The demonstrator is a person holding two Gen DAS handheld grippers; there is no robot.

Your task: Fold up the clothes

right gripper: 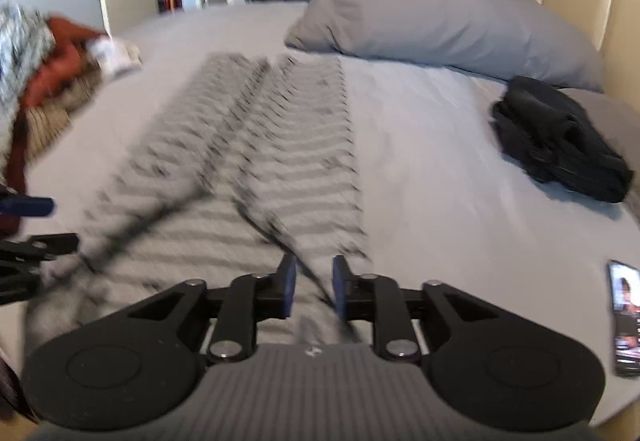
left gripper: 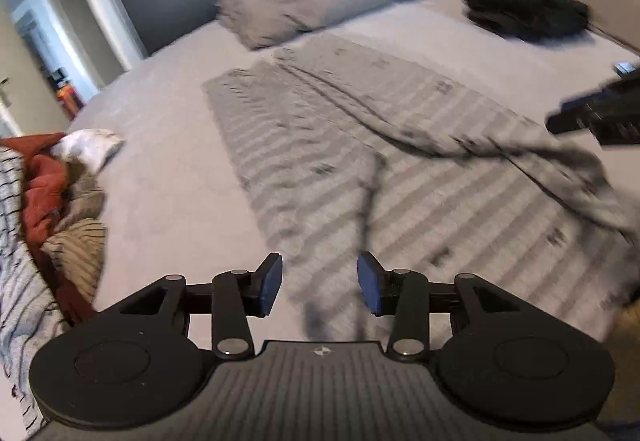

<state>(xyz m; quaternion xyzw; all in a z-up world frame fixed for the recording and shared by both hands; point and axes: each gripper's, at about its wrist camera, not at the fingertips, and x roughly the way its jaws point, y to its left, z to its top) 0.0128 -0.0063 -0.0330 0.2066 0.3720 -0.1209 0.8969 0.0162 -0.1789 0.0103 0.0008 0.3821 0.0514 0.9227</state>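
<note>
The left tongs (left gripper: 320, 283) stand wide apart with nothing between the blue pads, hovering over the near edge of the grey striped garment (left gripper: 360, 169), while the right tongs (right gripper: 314, 291) are parted more narrowly over a dark seam of that same cloth — whether they pinch it I cannot tell. The garment lies spread lengthwise on the grey bed (right gripper: 432, 145), blurred, its far end near the grey pillow (right gripper: 440, 29). A heap of unfolded clothes (left gripper: 48, 193) sits at the left edge, a black folded pile (right gripper: 560, 137) lies well apart to the right, and a phone (right gripper: 625, 317) rests at the near right corner.
</note>
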